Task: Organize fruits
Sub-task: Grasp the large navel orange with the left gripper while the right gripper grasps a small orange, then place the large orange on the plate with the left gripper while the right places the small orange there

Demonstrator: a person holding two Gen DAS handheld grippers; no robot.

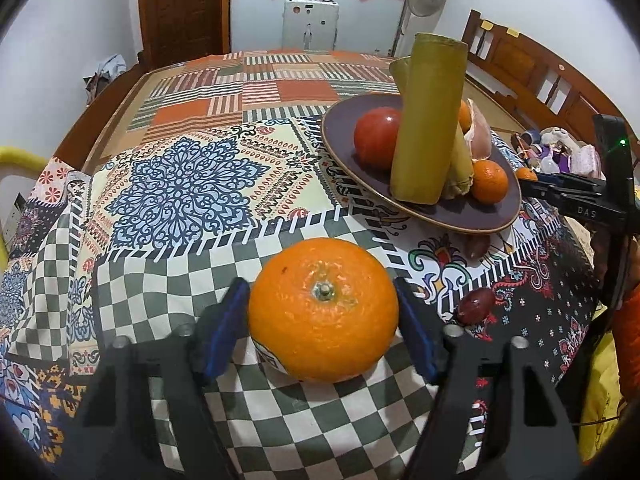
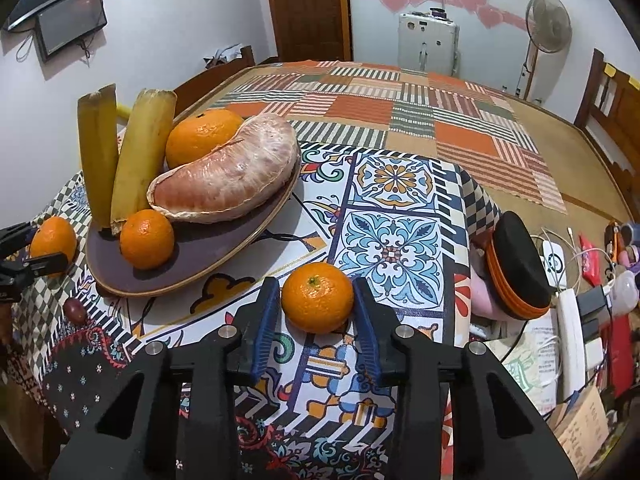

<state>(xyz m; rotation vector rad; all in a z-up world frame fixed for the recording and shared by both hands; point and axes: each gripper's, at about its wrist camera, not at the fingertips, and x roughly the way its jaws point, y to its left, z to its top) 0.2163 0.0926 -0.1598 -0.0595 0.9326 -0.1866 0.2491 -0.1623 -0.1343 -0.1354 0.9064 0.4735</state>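
Each pair of tongs has its own orange sitting squarely between its fingers, so the coming move turns on closing rather than reaching. In the left wrist view the left tongs [image 1: 322,312] straddle a large orange [image 1: 323,310] that rests on the checked part of the cloth-covered surface [image 1: 192,184], stem up. The blue pads lie just beside its flanks, the left one seemingly touching and the right one with a thin gap, so the jaws look apart and not clamped. The plate [image 1: 472,220] lies ahead and to the right of this orange, close by, with a red fruit [image 1: 376,136], two upright yellow stalks [image 1: 428,120] and a small orange [image 1: 489,182] on it. In the right wrist view the right tongs [image 2: 316,312] bracket a smaller orange [image 2: 317,297] on the tiled pattern. It sits near the fingertips, with the right pad close against it and a sliver of space on the left, so these jaws are also apart. From here the plate [image 2: 132,280] is ahead and to the left, holding a peeled pomelo segment [image 2: 228,172] and more oranges. Being round, neither fruit offers a long axis to line up with. Two dark grapes [image 1: 474,304] lie loose on the cloth between the left tongs and the plate. Both arms seem equally ready, and the left looks slightly nearer the plate.
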